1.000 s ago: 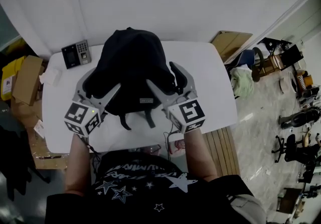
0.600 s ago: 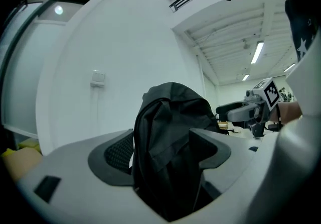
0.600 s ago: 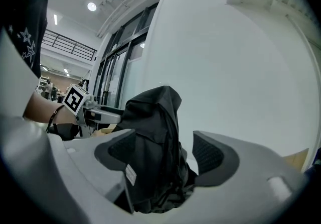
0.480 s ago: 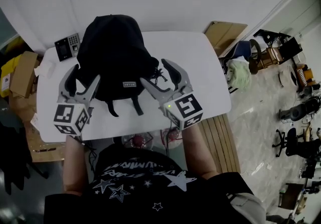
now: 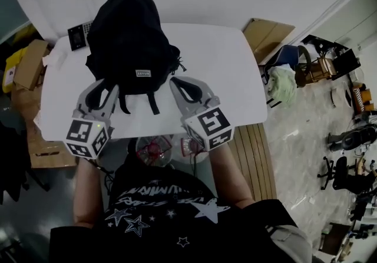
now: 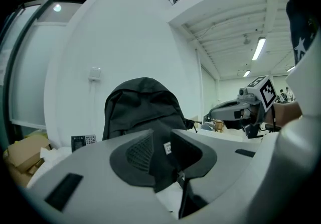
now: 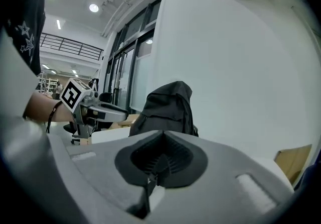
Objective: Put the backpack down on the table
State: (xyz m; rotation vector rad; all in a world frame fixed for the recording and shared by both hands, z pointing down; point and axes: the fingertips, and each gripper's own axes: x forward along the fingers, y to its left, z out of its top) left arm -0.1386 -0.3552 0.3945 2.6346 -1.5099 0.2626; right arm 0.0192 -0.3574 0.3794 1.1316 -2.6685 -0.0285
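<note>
The black backpack (image 5: 129, 38) stands upright on the white table (image 5: 218, 67), toward its far left, with its straps trailing to the front. Nothing holds it. My left gripper (image 5: 101, 89) sits just in front of the pack's lower left corner; its jaws are closing, and through the gap that is left I see only the pack (image 6: 143, 107) behind. My right gripper (image 5: 177, 86) is shut and empty, a little clear of the pack's lower right. The backpack (image 7: 168, 105) also shows beyond the shut pads in the right gripper view.
A keypad terminal (image 5: 78, 35) lies on the table behind the pack's left side. Cardboard boxes (image 5: 26, 67) stand off the left edge, and a flat carton (image 5: 268, 35) leans at the right. Two round containers (image 5: 152, 151) sit under the near edge. Chairs and clutter (image 5: 318, 67) fill the floor on the right.
Both grippers have pulled back toward me from the backpack's sides. The right jaws went from wide open to shut, and the left ones narrowed. The backpack stays standing on the table.
</note>
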